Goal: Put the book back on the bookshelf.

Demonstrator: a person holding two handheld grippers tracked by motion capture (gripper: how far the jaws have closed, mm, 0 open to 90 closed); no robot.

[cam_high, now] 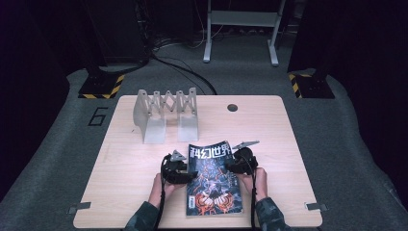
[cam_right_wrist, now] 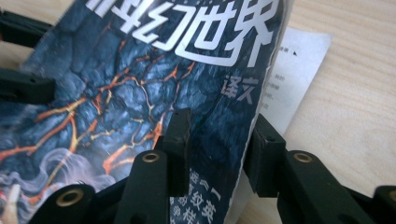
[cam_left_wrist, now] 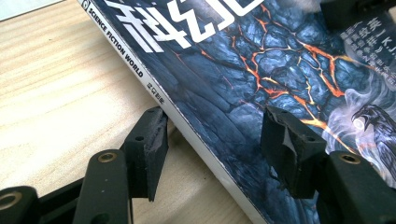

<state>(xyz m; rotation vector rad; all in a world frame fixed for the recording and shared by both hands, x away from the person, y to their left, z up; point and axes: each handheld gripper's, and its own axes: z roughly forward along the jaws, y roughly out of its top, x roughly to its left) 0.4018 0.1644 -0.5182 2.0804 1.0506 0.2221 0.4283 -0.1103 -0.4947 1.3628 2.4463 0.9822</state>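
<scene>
Wooden table (cam_high: pixel 125 163): magazine (cam_high: pixel 214 180) edges between jaws of both open claws (cam_high: pixel 185 174) (cam_high: pixel 230 166).

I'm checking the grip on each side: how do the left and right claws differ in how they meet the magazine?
The left claw straddles the magazine at its spine edge, jaws wide apart, one on the table side, one over the cover. The right claw straddles the opposite, page-opening edge with a narrower gap, where a loose white page sticks out. Both are open, with the edge between their jaws, at the magazine's upper half.
</scene>
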